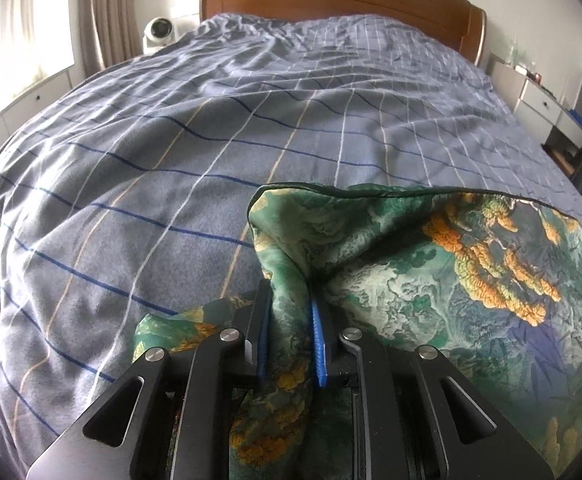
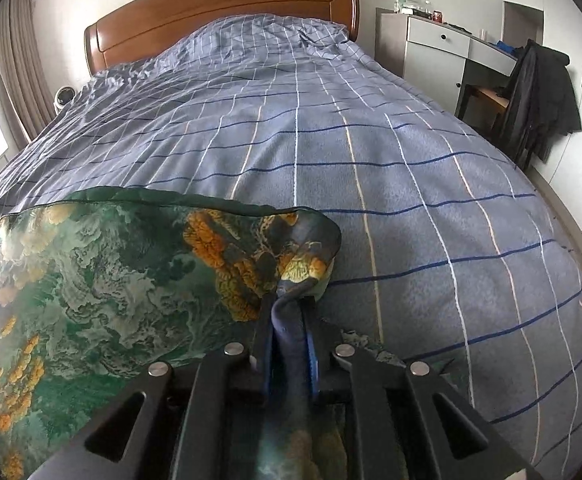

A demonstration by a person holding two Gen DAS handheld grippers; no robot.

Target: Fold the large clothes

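Note:
A green silky garment with orange floral print (image 1: 431, 264) lies over the near end of the bed. My left gripper (image 1: 289, 300) is shut on its left corner, and the cloth bunches between the blue-padded fingers. In the right wrist view the same garment (image 2: 111, 280) spreads to the left. My right gripper (image 2: 289, 308) is shut on its right corner, with a twisted fold running back between the fingers. The dark piped edge of the garment stretches between the two grippers, lifted slightly above the bed.
The bed has a blue-grey checked duvet (image 1: 211, 140) and a wooden headboard (image 2: 219, 12). A white fan (image 1: 157, 32) stands at the far left by the curtains. A white desk with drawers (image 2: 443, 40) and a chair draped with a dark jacket (image 2: 539, 92) stand right of the bed.

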